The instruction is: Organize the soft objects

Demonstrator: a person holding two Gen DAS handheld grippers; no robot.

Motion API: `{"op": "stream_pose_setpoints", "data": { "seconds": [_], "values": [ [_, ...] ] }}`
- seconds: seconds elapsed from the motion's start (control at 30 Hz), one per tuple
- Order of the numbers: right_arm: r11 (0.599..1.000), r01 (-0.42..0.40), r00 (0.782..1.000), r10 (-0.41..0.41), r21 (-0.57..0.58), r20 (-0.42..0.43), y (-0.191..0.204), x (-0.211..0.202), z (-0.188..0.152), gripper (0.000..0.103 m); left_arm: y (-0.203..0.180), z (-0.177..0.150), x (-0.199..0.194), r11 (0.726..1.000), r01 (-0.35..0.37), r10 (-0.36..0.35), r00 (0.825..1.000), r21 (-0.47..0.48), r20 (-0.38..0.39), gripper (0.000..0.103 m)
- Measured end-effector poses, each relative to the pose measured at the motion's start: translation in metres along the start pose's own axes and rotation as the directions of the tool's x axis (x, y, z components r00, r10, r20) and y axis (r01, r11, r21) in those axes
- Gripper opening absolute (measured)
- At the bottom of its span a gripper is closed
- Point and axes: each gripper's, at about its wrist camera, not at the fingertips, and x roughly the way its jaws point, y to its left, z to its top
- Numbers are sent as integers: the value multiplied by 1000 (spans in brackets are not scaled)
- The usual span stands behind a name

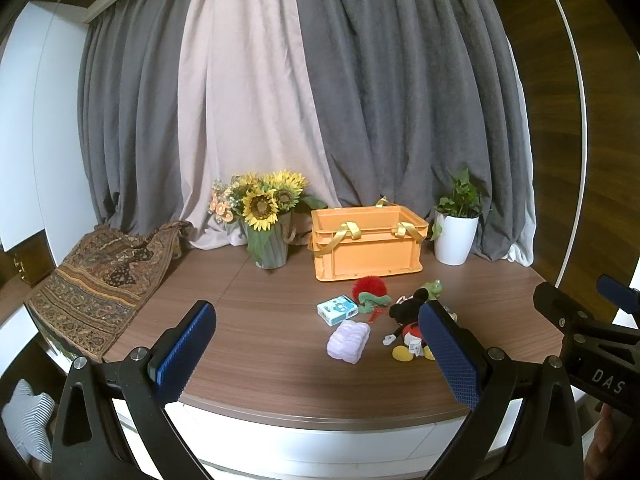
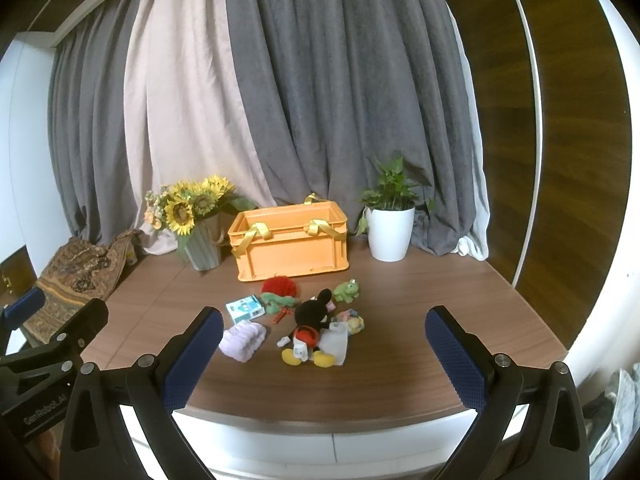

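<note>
Fingers of the left gripper (image 1: 316, 354) and right gripper (image 2: 324, 354) spread wide (empty) above the table (image 2: 420, 320) edge.

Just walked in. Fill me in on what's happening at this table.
A person holds a pair of tongs in each hand, and both the left tongs and right tongs are open and empty, hovering at the near edge of the wooden table. Nothing is grasped. A mouse plush, lilac fuzzy cloth, frog toy, red pom-pom and small box lie in front of the orange crate.
</note>
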Motion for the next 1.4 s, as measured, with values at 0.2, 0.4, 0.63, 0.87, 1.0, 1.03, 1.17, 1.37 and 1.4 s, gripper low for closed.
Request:
{"op": "stream_pose_setpoints", "data": {
  "seconds": [0.2,0.4,0.63,0.87,1.0,1.03,1.17,1.37,1.4],
  "values": [
    [1000,2,1000,-2,-1,1,0,0,-1,102,1,-2,0,1000,2,-2,1000,0,3,103],
    [1000,2,1000,-2,-2,3,0,0,0,102,0,-3,0,1000,1,-1,1000,0,5,103],
    [1000,4,1000,-4,-3,3,0,0,3,102,0,-4,0,1000,2,-2,1000,0,7,103],
    [1000,3,1000,-3,-3,6,0,-1,1,102,-2,-5,1,1000,1,-1,1000,1,9,103],
    [1000,3,1000,-3,-3,5,0,-1,1,102,-2,-5,1,1000,1,-1,1000,0,9,103],
    [1000,4,1000,-4,-3,6,0,-1,1,102,-2,-5,1,1000,1,-1,1000,0,9,103],
    [1000,5,1000,-5,-3,6,0,-1,1,102,-3,-7,1,1000,2,-2,1000,0,10,103],
    [1000,5,1000,-5,-3,4,0,-1,1,102,-7,-8,2,1000,3,-3,1000,2,7,103],
    [1000,5,1000,-5,-3,3,0,-1,2,102,-8,-7,3,1000,3,-3,1000,2,5,103]
  ]
}}
